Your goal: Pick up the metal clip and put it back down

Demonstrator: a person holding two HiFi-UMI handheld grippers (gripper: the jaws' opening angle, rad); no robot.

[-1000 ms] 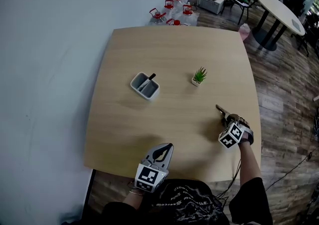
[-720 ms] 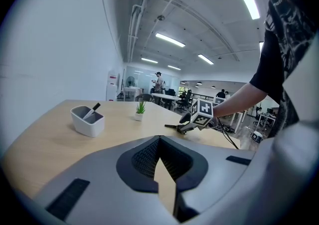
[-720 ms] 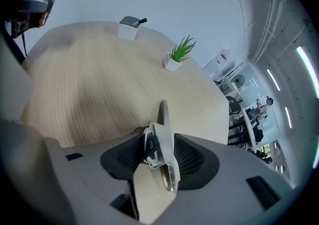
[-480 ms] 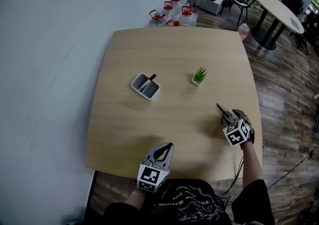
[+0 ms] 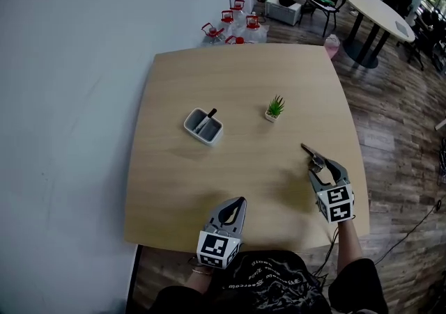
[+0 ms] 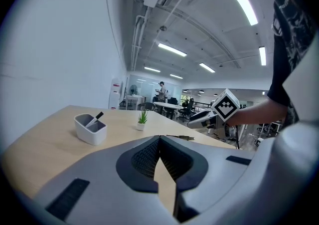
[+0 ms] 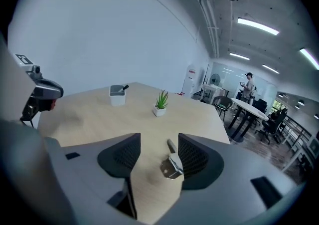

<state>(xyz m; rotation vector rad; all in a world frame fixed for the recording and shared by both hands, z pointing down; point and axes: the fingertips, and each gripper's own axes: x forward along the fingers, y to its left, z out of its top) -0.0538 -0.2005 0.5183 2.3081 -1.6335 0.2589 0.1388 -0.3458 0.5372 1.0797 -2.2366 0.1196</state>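
The metal clip (image 5: 311, 155) lies flat on the wooden table (image 5: 237, 76), near its right edge. My right gripper (image 5: 323, 167) hovers just above and behind it. Its jaws have just been opening and now stand wide. In the right gripper view the clip (image 7: 172, 162) shows in the gap of my right gripper (image 7: 158, 138), resting on the wood, with neither pad pressing on it. My left gripper (image 5: 236, 204) is shut and empty at the table's front edge. The left gripper view shows that gripper (image 6: 160, 142) closed, with the clip (image 6: 182, 137) far ahead under the right gripper (image 6: 195, 118).
A white pen holder (image 5: 203, 125) with a black pen stands left of centre. A small potted plant (image 5: 275, 107) is at mid table. Water bottles (image 5: 233, 22) sit on the floor behind the table. A round table (image 5: 380, 12) and chairs are at far right.
My right gripper has risen off the table, rolled and opened, leaving the clip lying on the wood. The left gripper has stayed in place.
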